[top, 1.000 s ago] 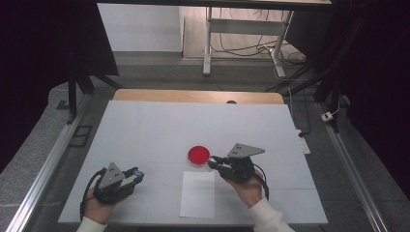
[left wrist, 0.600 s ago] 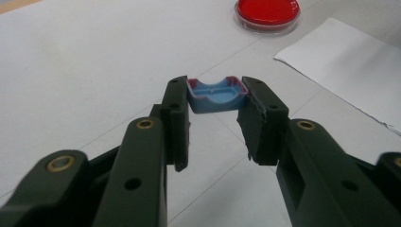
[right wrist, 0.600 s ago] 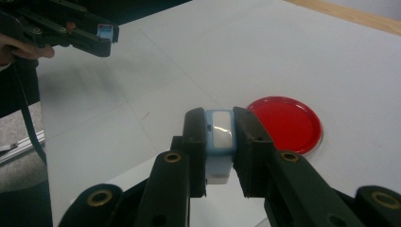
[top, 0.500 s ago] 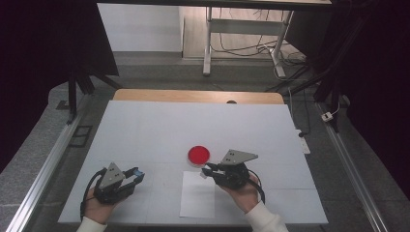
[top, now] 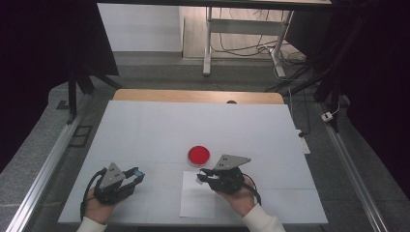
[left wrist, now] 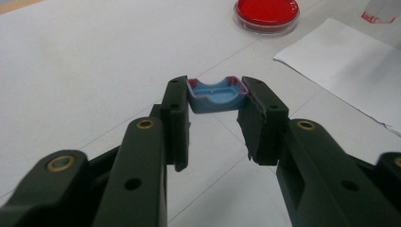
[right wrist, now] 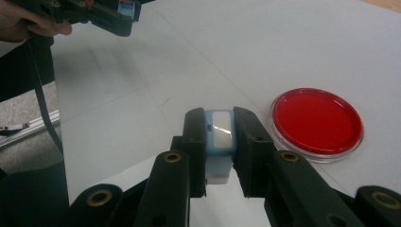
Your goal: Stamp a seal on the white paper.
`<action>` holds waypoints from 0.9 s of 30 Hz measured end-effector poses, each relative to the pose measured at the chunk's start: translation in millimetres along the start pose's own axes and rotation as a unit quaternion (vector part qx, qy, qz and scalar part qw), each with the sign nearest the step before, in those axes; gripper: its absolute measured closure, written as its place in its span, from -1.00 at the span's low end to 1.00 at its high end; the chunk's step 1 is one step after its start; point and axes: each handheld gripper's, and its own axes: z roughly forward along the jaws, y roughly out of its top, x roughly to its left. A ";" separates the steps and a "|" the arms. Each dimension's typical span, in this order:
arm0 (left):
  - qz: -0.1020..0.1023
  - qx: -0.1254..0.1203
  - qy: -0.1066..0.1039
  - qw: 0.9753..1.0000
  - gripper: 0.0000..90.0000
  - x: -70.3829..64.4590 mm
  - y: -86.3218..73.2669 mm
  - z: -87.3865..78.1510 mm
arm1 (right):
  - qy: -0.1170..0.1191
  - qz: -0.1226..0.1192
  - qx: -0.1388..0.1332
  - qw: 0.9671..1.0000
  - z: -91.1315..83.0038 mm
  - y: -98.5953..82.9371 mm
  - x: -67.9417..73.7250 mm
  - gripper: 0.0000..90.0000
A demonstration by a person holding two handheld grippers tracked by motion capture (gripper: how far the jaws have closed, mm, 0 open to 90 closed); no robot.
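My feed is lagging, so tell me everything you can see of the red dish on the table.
The red dish is a shallow round one, clear-walled like plastic, with a flat, glossy red fill. It sits level on the white table, just beyond the sheet of paper and ahead of the right hand-held gripper. Nothing touches it.

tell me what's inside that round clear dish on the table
The round dish holds a flat, even red layer across its whole floor, seen through the clear rim. Nothing else lies on the red. What is beneath the layer cannot be seen. The right gripper holds a small blue piece beside it.
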 end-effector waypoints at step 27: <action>0.000 0.001 -0.001 1.000 0.43 -0.3 -0.2 0.4 | -0.005 -0.031 0.048 0.998 19.1 -11.4 7.7 0.68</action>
